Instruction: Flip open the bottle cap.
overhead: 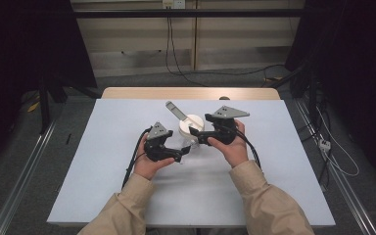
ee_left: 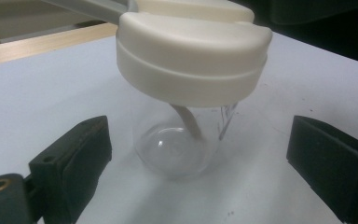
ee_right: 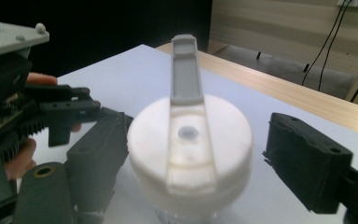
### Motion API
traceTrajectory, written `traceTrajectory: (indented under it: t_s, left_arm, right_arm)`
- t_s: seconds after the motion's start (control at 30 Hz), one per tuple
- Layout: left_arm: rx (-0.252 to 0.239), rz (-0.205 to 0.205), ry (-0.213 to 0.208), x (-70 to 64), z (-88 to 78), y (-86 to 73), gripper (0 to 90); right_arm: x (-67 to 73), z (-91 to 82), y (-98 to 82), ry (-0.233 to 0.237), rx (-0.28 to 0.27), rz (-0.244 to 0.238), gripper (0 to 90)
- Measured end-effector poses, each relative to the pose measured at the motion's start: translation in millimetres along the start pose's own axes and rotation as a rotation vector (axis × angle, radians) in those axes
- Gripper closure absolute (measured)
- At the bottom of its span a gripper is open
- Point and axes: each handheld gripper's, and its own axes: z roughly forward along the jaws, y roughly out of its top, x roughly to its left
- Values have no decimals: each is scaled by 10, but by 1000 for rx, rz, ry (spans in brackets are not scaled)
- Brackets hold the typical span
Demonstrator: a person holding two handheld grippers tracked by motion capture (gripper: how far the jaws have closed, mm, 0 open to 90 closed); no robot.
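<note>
Jar (ee_left: 182,140) stands capped on your bench (overhead: 103,161), lid (ee_right: 189,149) seated, spout flap raised; both grippers' jaws stand apart around it, gripping nothing, so little looks left.

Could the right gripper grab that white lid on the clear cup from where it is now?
Probably yes: the right gripper has its jaws open on either side of the white lid, with nothing between them and the lid.

Left gripper (overhead: 185,151) fingers spread wide, right gripper (overhead: 194,133) fingers likewise, tips facing inward
</note>
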Motion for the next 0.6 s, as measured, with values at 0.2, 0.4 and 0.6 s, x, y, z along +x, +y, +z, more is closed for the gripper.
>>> traceTrajectory:
  t_s: [0.2, 0.4, 0.6]
  left_arm:
    - [4, 3, 2, 0, -103, -61, 46]
    - [19, -2, 24, 31, -220, -114, 36]
    - [22, -8, 39, 64, -362, -158, 36]
  right_arm:
    - [-57, -204, -181, -4, 2, 8, 149]
    - [-98, -376, -369, -21, 15, 1, 127]
    - [-112, -534, -520, -34, 38, -9, 118]
